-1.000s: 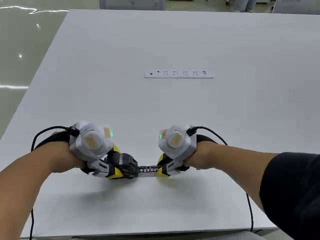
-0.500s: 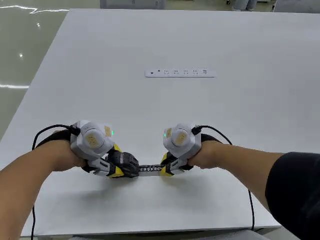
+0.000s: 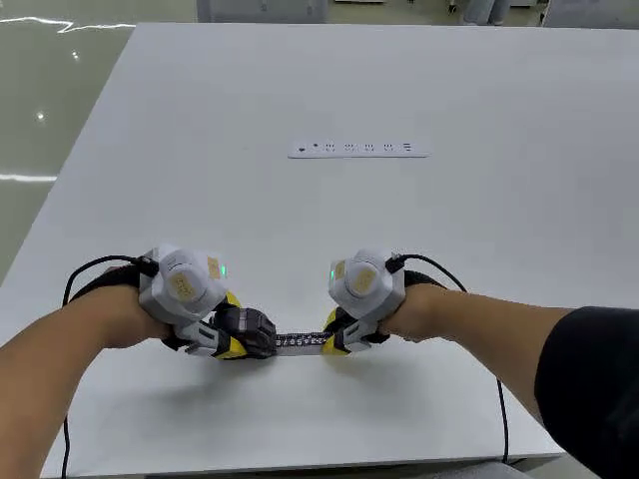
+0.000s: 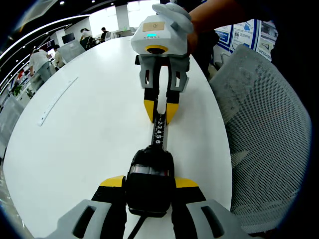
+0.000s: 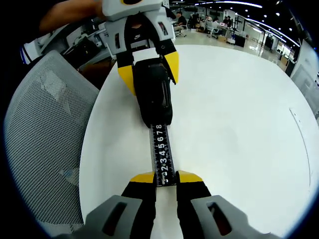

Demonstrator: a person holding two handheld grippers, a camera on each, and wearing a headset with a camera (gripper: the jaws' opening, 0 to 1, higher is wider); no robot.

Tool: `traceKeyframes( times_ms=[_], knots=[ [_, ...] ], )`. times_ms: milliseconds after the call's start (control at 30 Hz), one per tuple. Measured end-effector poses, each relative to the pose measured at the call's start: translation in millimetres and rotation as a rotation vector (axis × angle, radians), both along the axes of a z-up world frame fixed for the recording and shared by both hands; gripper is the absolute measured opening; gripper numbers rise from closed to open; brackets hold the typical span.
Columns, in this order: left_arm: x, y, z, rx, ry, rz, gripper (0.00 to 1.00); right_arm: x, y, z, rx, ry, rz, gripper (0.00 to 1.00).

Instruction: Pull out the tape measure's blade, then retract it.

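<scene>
A wide white tabletop runs away from the person. It is bare but for a long white power strip lying well ahead. A grey mesh chair stands beside the near edge, and an open-plan office with people lies beyond.

Close to that near edge, the left hand-held gripper is clamped around the chunky black tape measure case, with its yellow jaw tips pressed to either side. The black blade with white numerals is drawn out a short way toward the right hand-held gripper. That gripper's jaws are pinched narrow on the blade's free end. Whether they catch the end hook or only the strip is, I think, too hidden to say.

The pull looks barely begun. The worry is that thin pinch: if the right jaws slip as the hands part, the spring would snap the blade back into the case. A crooked pull could also kink the strip. It could twist the case in the left jaws too, since the case is held only by its flanks.
</scene>
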State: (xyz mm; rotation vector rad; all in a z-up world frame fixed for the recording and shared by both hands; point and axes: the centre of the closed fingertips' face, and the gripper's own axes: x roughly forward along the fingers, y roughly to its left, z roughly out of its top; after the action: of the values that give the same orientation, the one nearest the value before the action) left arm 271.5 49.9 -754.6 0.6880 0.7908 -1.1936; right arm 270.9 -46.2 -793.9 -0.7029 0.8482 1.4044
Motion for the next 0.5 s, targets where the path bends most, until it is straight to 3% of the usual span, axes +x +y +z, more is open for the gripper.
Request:
traceKeyframes(
  times_ms=[500],
  knots=[
    [-0.1, -0.4, -0.2, -0.002, -0.005, 0.002, 0.3, 0.7, -7.1, 0.1, -0.007, 0.004, -0.016, 0.1]
  ],
)
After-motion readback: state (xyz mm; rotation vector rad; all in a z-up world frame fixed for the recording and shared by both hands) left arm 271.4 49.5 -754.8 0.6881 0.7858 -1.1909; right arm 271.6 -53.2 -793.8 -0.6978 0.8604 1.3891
